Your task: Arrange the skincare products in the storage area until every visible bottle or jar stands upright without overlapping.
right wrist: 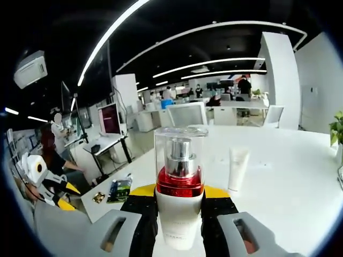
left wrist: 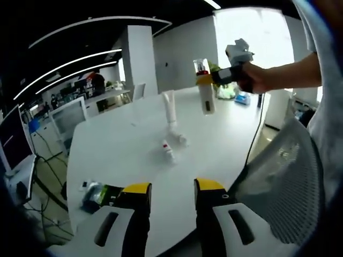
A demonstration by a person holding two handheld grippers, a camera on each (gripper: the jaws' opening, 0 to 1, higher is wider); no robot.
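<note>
Clamped in right tool (right wrist: 179,214): pump bottle (right wrist: 180,182), upright, lifted above worktop (right wrist: 289,176) | left tool (left wrist: 171,195) apart, idle | step: carrying | next: set beside standing tube (left wrist: 170,110), then right fallen small bottles (left wrist: 174,144)

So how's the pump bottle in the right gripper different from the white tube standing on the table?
The pump bottle is held off the table between the right gripper's jaws; the white tube stands free on the white table. The bottle has a clear cap over a silver pump and red collar; the tube is plain white and slimmer. Both are upright.
</note>
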